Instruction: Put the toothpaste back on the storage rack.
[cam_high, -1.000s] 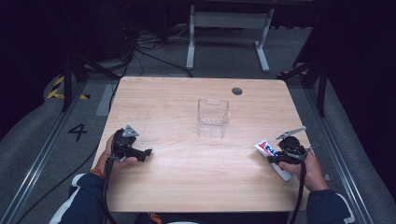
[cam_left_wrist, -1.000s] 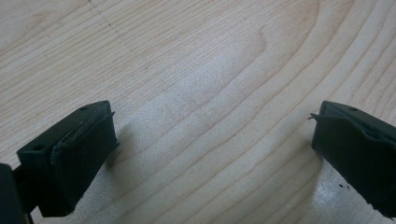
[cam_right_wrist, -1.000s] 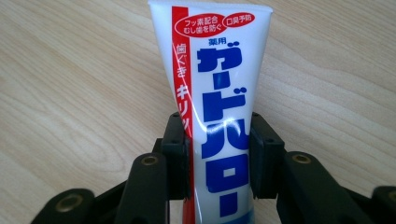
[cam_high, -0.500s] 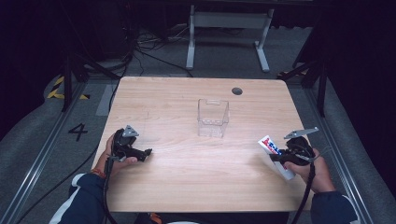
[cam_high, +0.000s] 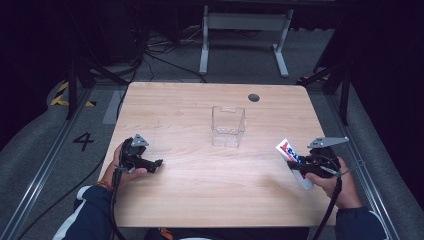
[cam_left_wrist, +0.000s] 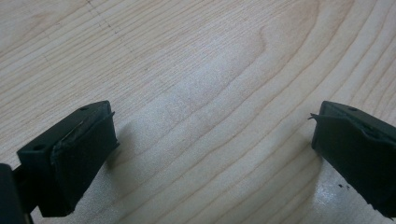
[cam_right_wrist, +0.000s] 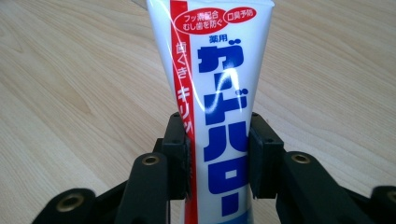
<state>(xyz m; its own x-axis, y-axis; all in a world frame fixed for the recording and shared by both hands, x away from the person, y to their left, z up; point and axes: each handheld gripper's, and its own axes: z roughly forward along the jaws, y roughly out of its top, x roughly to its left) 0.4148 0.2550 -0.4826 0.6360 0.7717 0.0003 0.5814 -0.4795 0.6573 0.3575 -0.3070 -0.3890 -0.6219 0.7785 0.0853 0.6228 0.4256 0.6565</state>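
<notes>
Two hand-held grippers over a pale wooden table (cam_high: 200, 190), one clamped on a toothpaste tube.

At the near right, the right gripper (cam_right_wrist: 218, 154) pinches a glossy white toothpaste tube (cam_right_wrist: 215, 88), flat and tapering, printed with bold blue characters and a red side stripe; both matte black jaws press on the tube's sides, and the high view shows the tube (cam_high: 292, 156) slanting up and leftward from that gripper (cam_high: 306, 167), off the tabletop. At the near left, the left gripper (cam_left_wrist: 210, 144) rests low over bare, wavy wood grain, its blocky rubber-faced jaws standing wide apart with nothing between them. A clear, square-walled plastic container (cam_high: 228, 126) stands upright at mid-table, well apart from both grippers, and a small dark round hole (cam_high: 254, 97) lies farther back.
</notes>
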